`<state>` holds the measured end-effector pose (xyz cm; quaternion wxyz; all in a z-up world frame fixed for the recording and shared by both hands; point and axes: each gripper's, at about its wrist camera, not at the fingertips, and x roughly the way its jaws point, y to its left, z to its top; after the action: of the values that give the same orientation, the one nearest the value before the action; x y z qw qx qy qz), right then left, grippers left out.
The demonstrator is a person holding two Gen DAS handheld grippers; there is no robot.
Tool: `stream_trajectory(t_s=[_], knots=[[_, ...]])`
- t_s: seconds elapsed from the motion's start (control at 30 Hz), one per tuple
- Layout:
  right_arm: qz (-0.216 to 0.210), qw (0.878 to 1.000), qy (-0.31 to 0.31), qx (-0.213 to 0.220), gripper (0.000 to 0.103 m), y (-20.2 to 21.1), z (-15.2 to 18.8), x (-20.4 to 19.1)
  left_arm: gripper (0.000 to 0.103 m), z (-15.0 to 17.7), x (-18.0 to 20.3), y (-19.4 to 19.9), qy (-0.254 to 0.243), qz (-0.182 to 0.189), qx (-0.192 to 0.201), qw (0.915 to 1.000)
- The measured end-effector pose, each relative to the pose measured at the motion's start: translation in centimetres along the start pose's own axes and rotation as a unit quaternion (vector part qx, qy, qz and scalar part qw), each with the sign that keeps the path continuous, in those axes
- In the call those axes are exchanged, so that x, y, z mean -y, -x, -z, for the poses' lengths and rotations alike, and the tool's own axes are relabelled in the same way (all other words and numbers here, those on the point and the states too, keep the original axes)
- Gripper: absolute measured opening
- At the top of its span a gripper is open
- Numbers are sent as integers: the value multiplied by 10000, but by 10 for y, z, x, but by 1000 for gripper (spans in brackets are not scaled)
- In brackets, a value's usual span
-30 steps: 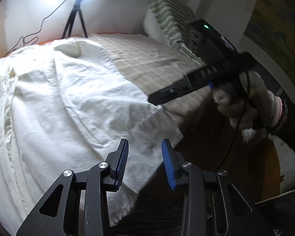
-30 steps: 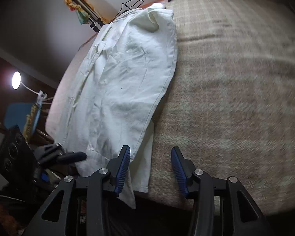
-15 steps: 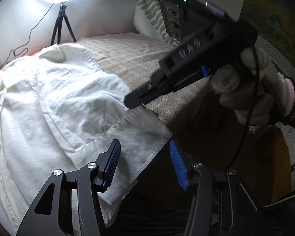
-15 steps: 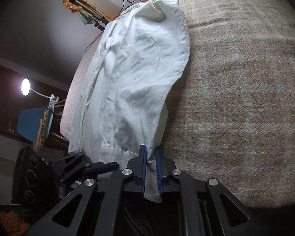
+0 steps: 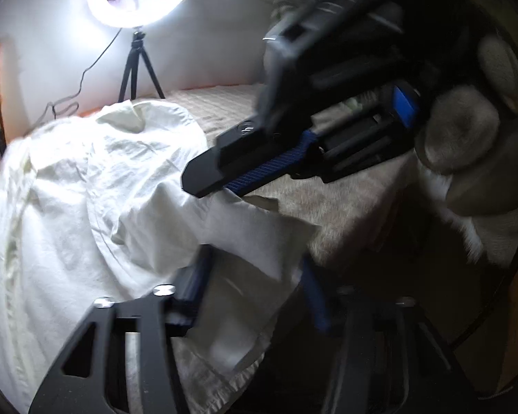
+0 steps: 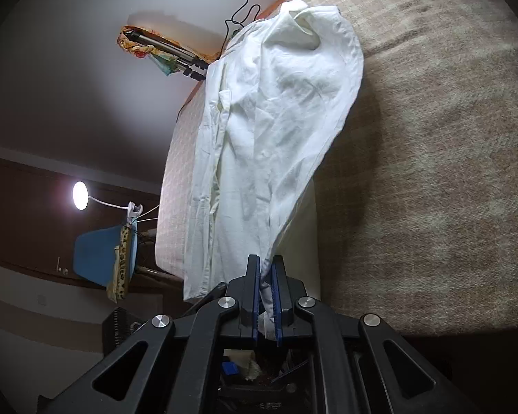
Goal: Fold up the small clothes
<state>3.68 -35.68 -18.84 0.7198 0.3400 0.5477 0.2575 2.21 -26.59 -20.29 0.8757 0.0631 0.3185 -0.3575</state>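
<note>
Right wrist view: the right gripper (image 6: 266,302) is pinching the near hem of the white shirt (image 6: 276,131) between almost closed jaws, lifting it off the beige bedspread (image 6: 431,172).
Left wrist view: the left gripper (image 5: 252,296) has just been narrowing its jaws around the shirt's hanging corner; blur is hiding whether the pads are touching.
Risk: the thin hem is likely slipping free if pulled sideways.
Risk: uneven grips are probably skewing the fold.
</note>
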Motion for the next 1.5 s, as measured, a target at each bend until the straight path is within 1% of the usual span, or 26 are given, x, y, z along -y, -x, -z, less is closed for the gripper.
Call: stream_trajectory(t_s=[0.03, 0.07, 0.1, 0.13, 0.2, 0.23, 0.27, 0.3, 0.33, 0.4, 0.43, 0.53, 0.57, 0.63, 0.7, 0.73, 0.8, 0.83, 0.87, 0.97, 1.07, 1.13, 1.2, 1.37, 1.5], knots=[[-30, 10000, 12, -29, 5, 0, 0, 0, 24, -1, -7, 1, 159, 65, 61, 9998], [-76, 9999, 16, -67, 5, 0, -1, 0, 19, -1, -12, 1, 251, 107, 74, 9996], [-133, 9999, 25, -97, 7, 0, -2, -1, 10, -1, -19, 2, 382, 158, 79, 9991], [-186, 9997, 43, -128, 9, 2, -3, -1, 9, -1, -25, 4, 512, 224, 105, 9984], [-162, 9997, 160, -106, 18, 9, -7, -1, 8, -2, -33, 8, 622, 278, 137, 9976], [-111, 9995, 277, -42, 30, 14, -11, -2, 8, -3, -35, 9, 642, 293, 152, 9974], [-35, 9991, 404, 74, 35, 20, -15, -3, 8, -3, -36, 10, 646, 290, 169, 9973], [27, 9983, 548, 196, 37, 27, -22, -3, 8, -3, -34, 15, 649, 288, 190, 9973], [76, 9975, 653, 269, 41, 31, -30, -3, 8, -4, -36, 17, 689, 308, 214, 9969], [408, 9950, 689, 592, 48, 40, -51, 5, 8, -6, -37, 22, 739, 337, 249, 9964], [484, 9941, 673, 699, 53, 41, -62, 10, 8, -7, -38, 24, 774, 361, 267, 9960], [581, 9936, 444, 865, 56, 31, -101, 29, 8, -8, -39, 29, 826, 388, 304, 9954], [568, 9939, 384, 865, 60, 23, -115, 36, 8, -8, -39, 30, 830, 391, 305, 9953], [665, 9931, 263, 935, 61, 10, -138, 45, 8, -7, -40, 33, 875, 402, 316, 9949], [596, 9937, 86, 941, 60, -5, -157, 52, 8, -7, -42, 36, 914, 397, 326, 9945], [550, 9941, 0, 939, 58, -12, -166, 55, 8, -7, -43, 37, 929, 395, 332, 9943], [559, 9939, -51, 951, 46, -23, -178, 53, 7, -5, -46, 40, 973, 396, 346, 9939], [532, 9944, -29, 909, 31, -29, -184, 50, 7, -5, -48, 42, 991, 400, 353, 9936], [580, 9943, 1, 890, 22, -34, -187, 45, 7, -5, -50, 44, 1009, 404, 363, 9934], [835, 9920, 272, 911, 3, -39, -195, 20, 7, -2, -56, 47, 1131, 454, 371, 9919], [1241, 9854, 690, 944, 0, -43, -201, -14, 7, 3, -64, 51, 1308, 526, 374, 9893], [1548, 9791, 978, 888, 0, -48, -204, -39, 7, 5, -69, 54, 1396, 551, 393, 9879], [1770, 9739, 1161, 824, 0, -57, -206, -58, 7, 8, -74, 58, 1484, 560, 413, 9865], [2126, 9620, 1591, 633, 0, -87, -210, -100, 7, 17, -87, 70, 1698, 514, 496, 9829], [2386, 9499, 1967, 463, 0, -116, -210, -129, 7, 22, -94, 76, 1849, 468, 540, 9802]])
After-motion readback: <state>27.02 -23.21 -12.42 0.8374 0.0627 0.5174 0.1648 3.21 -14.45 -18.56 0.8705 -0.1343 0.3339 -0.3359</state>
